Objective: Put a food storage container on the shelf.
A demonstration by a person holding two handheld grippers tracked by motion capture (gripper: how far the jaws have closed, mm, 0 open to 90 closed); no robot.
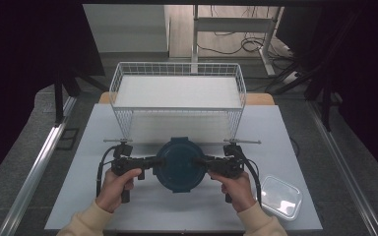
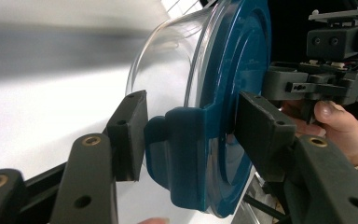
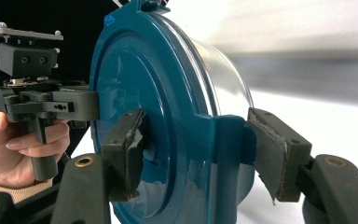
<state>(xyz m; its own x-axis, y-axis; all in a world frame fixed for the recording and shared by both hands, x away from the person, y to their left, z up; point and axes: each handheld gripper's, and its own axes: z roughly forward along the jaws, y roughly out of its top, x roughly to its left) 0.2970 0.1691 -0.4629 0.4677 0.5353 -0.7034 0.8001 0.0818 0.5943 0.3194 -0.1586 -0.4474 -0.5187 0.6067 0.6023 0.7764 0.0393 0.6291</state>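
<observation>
Both claws — left, right — clamp side latches of round teal-lidded clear container.

Readable text: none on any surface.
Blue lid: a small blue mark near its upper rim, above the right gripper, too blurred to read as a letter or number.
Wire basket, beyond both grippers: no label legible.
Clear container, right of the right gripper: no print legible.
</observation>
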